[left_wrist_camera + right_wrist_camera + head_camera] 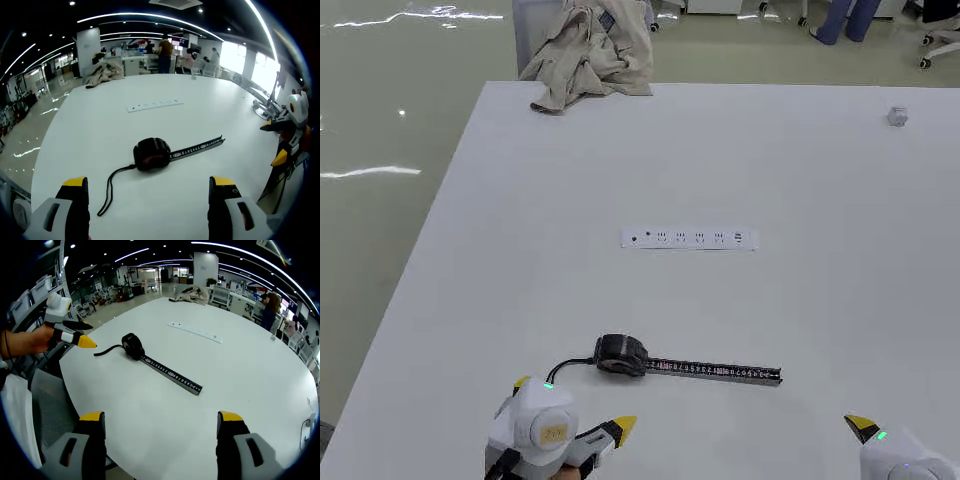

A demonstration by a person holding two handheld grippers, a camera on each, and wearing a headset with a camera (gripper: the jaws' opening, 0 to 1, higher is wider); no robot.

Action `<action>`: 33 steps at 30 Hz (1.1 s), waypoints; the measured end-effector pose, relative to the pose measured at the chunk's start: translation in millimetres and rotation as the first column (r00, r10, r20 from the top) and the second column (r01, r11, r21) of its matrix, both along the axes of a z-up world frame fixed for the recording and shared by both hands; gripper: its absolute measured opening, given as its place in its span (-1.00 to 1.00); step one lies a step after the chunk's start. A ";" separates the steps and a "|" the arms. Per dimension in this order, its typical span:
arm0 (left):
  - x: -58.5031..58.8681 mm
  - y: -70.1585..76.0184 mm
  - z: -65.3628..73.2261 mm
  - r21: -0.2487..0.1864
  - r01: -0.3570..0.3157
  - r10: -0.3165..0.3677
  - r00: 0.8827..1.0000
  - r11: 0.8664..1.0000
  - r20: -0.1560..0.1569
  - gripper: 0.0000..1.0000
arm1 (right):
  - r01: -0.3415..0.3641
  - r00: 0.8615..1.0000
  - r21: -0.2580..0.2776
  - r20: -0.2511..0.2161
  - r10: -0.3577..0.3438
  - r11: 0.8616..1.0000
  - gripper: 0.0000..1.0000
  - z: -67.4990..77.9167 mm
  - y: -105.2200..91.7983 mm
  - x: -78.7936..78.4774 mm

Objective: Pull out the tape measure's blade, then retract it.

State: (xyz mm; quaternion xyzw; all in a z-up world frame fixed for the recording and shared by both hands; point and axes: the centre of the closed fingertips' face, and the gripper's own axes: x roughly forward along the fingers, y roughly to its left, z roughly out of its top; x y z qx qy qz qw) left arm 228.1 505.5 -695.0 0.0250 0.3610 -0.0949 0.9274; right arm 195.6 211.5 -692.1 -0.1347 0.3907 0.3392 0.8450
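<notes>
A black tape measure (621,354) lies on the white table (720,160), near its front edge. Its dark blade (720,372) sticks out to the right and lies flat, and a black wrist cord trails off to the left. My left gripper (573,404) hovers open just in front of the case, holding nothing. In the left gripper view the case (151,153) sits ahead between the yellow-tipped jaws of my left gripper (148,185). My right gripper (865,430) is open at the lower right, apart from the blade's end. In the right gripper view the blade (170,374) lies ahead of my right gripper (161,417).
A white power strip (689,238) lies mid-table. A beige garment (588,50) is heaped at the far left edge, and a small grey object (897,117) sits far right. The table's left edge runs diagonally beside shiny floor.
</notes>
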 end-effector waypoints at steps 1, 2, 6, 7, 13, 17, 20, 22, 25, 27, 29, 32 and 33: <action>1.8 -0.8 -0.7 0.002 0.002 -0.002 1.000 1.000 0.001 0.95 | -0.003 1.000 -0.003 0.002 0.003 1.000 0.90 -0.8 0.2 1.4; 3.2 -1.3 -1.2 0.003 0.005 -0.005 1.000 1.000 0.002 0.95 | -0.006 1.000 -0.003 0.002 0.006 1.000 0.90 -1.3 0.4 2.2; 11.4 -3.7 -5.8 0.009 0.018 -0.018 1.000 1.000 -0.002 0.95 | -0.012 1.000 -0.009 0.002 0.012 1.000 0.89 -6.3 0.2 7.3; 13.1 -4.0 -6.5 0.010 0.020 -0.020 1.000 1.000 -0.002 0.95 | -0.013 1.000 -0.009 0.001 0.013 1.000 0.89 -7.0 0.3 8.1; 22.8 -6.9 -8.1 0.005 0.012 -0.012 1.000 1.000 0.000 0.94 | -0.023 1.000 -0.018 0.005 0.023 1.000 0.88 -11.1 1.4 14.5; 26.8 -12.1 -11.4 0.000 0.009 -0.009 1.000 1.000 -0.007 0.93 | -0.028 1.000 -0.027 0.006 0.029 0.999 0.87 -13.1 0.8 19.7; 29.5 -15.8 -14.1 -0.005 0.010 -0.010 1.000 1.000 -0.010 0.93 | -0.032 0.999 -0.028 0.004 0.032 0.999 0.87 -15.9 -0.5 23.9; 31.9 -17.3 -17.1 -0.004 0.009 -0.009 1.000 1.000 -0.012 0.93 | -0.036 0.999 -0.033 0.005 0.037 0.999 0.86 -17.5 -1.0 27.1; 35.0 -18.7 -18.3 -0.004 0.002 -0.002 1.000 1.000 -0.013 0.92 | -0.044 0.999 -0.037 0.006 0.045 0.998 0.85 -20.9 -1.3 31.7; 36.6 -19.7 -20.1 -0.007 -0.003 0.003 1.000 1.000 -0.018 0.91 | -0.049 0.999 -0.040 0.007 0.050 0.998 0.84 -21.1 -0.7 34.4; 38.0 -21.1 -20.9 -0.007 -0.005 0.004 1.000 1.000 -0.017 0.90 | -0.053 0.999 -0.040 0.008 0.054 0.998 0.84 -22.0 -0.7 37.0; 40.6 -23.7 -23.2 -0.011 -0.009 0.008 1.000 1.000 -0.024 0.90 | -0.064 0.998 -0.044 0.011 0.065 0.997 0.82 -24.3 -0.6 41.3; 41.2 -24.0 -23.7 -0.008 -0.010 0.010 1.000 1.000 -0.024 0.90 | -0.066 0.998 -0.044 0.010 0.066 0.997 0.82 -25.2 -0.6 42.7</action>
